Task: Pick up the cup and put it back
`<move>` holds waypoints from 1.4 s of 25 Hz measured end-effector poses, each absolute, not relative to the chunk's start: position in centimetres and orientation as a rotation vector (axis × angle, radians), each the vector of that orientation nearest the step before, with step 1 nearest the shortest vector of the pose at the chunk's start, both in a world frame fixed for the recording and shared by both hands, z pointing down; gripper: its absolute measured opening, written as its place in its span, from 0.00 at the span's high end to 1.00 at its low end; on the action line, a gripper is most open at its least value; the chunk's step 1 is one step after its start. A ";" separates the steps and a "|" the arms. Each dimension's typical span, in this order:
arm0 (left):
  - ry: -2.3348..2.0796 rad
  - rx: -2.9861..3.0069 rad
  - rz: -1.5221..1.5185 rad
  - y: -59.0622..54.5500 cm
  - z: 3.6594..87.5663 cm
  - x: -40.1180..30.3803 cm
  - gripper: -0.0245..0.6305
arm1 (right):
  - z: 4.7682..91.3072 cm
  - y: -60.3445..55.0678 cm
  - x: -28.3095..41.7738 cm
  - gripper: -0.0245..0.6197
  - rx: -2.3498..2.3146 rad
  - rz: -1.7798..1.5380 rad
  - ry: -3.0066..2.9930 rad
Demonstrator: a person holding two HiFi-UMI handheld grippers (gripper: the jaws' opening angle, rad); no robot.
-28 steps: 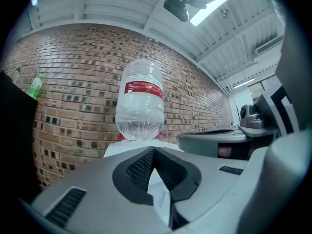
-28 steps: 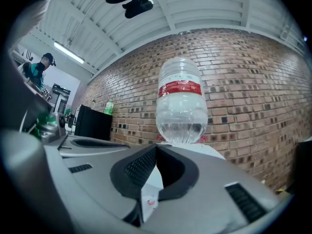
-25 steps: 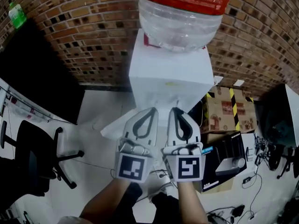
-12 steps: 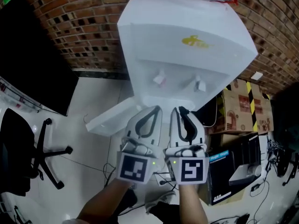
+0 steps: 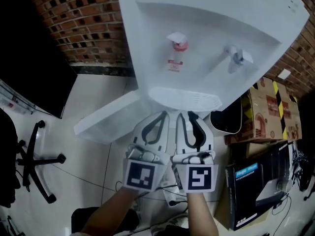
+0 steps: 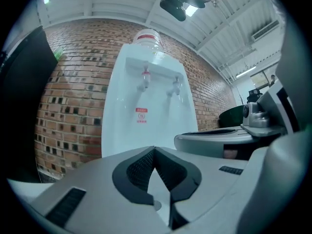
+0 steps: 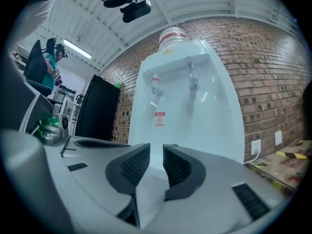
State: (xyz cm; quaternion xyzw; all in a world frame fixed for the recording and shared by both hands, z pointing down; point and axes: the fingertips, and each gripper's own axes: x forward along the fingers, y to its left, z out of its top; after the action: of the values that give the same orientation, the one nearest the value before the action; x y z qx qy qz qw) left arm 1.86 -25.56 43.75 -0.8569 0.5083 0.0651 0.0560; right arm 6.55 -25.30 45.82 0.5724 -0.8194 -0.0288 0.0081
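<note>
Head view, left tool [image 5: 162, 116] seemingly shut, facing water dispenser [image 5: 206, 33]

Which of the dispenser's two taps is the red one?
The left tap in the head view: it has a red collar, and a red-printed sticker sits just below it. The right tap is pale, with no sticker under it.

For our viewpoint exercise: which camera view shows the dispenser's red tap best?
The head view: the red tap on the water dispenser looks large and clear. Both gripper views show it small and far off, high on the dispenser's front.
</note>
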 end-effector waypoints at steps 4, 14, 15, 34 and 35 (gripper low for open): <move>1.555 -2.582 0.171 -26.4 48.5 1.5 0.97 | 51.0 -25.7 6.9 0.83 1.781 -0.103 -2.520; 1.531 -2.569 0.235 -27.4 57.2 2.6 0.97 | 61.8 -27.9 7.7 0.72 1.782 -0.101 -2.525; 1.532 -2.565 0.247 -27.5 57.7 2.7 0.97 | 62.7 -28.3 7.7 0.72 1.787 -0.096 -2.533; 1.520 -2.652 0.194 -29.3 65.5 3.0 0.97 | 77.4 -39.6 7.9 0.37 1.880 0.172 -2.463; 1.516 -2.651 0.185 -29.2 65.6 2.9 0.97 | 77.9 -40.1 7.9 0.35 1.881 0.181 -2.452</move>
State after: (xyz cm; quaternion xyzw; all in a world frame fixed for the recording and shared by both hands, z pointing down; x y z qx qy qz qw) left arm 2.91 -29.24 65.56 -0.8658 0.4950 0.0606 0.0409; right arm 7.88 -40.12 77.92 0.6074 -0.7919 0.0586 0.0229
